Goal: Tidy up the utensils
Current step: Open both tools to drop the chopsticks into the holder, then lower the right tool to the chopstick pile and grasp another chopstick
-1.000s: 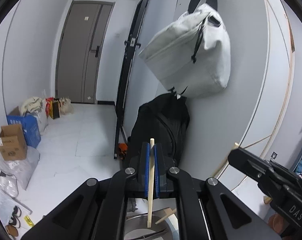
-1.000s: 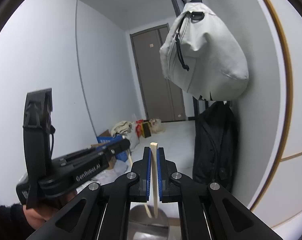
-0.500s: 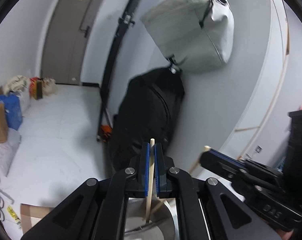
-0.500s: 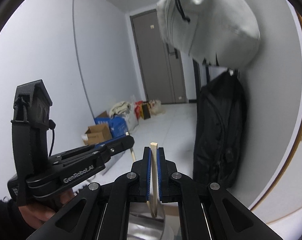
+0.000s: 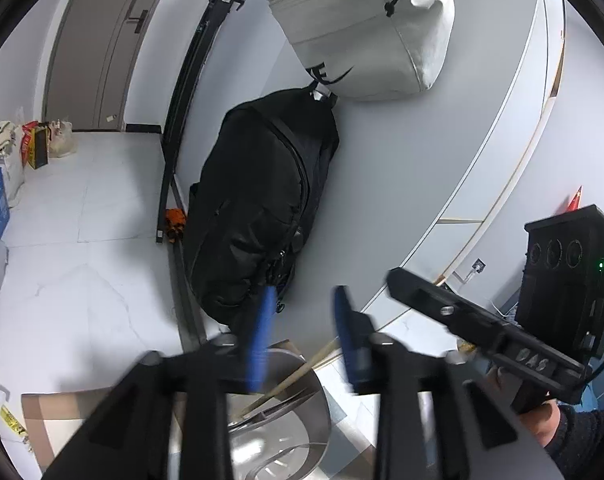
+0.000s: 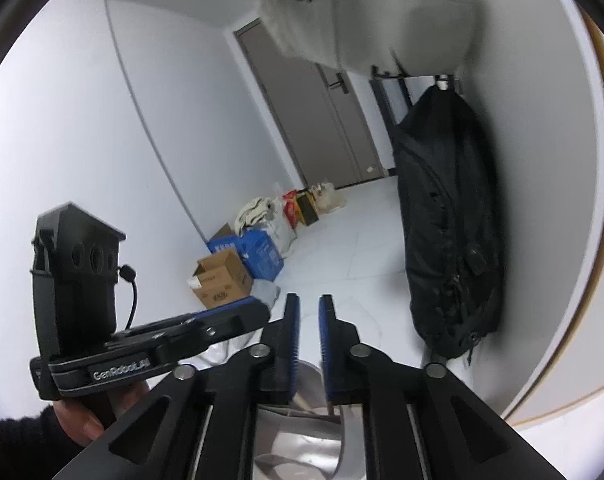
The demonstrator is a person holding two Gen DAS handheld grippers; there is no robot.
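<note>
Below the left gripper (image 5: 302, 332), left wrist view: a pale wooden chopstick (image 5: 290, 376) lies slanted inside a steel cup (image 5: 298, 412), top end leaning on the rim toward the right gripper (image 5: 397, 280). Blue-padded fingers (image 5: 262, 336) have just been opening; now spread apart and motion-blurred, nothing between them. Chopstick sits under the gap, free of both pads. The cup holds at least one more dark utensil, too blurred to name. Gripper points forward and down over the cup. What the cup stands on is hidden. The right gripper comes in from the right edge, held by a hand (image 5: 541, 420) in a dark sleeve, tip near the cup; its fingers can't be read from this side.

Right wrist view: right gripper (image 6: 305, 312) with blue fingers (image 6: 292, 336) parted by a narrow gap, also just been opening. Nothing clamped. The pale tip of a chopstick (image 6: 302, 402) shows low in the gap, down in the steel cup (image 6: 313, 424), clear of the pads. Gripper tilted down over the cup mouth. Left gripper (image 6: 258, 312) reaches in from the left edge, tip just beside the right fingers, held by a hand (image 6: 82, 420) in a dark sleeve.

Background: black backpack (image 6: 445, 240) against the wall, grey bag (image 5: 365, 28) hanging above it, cardboard box (image 6: 222, 280) on the floor.
</note>
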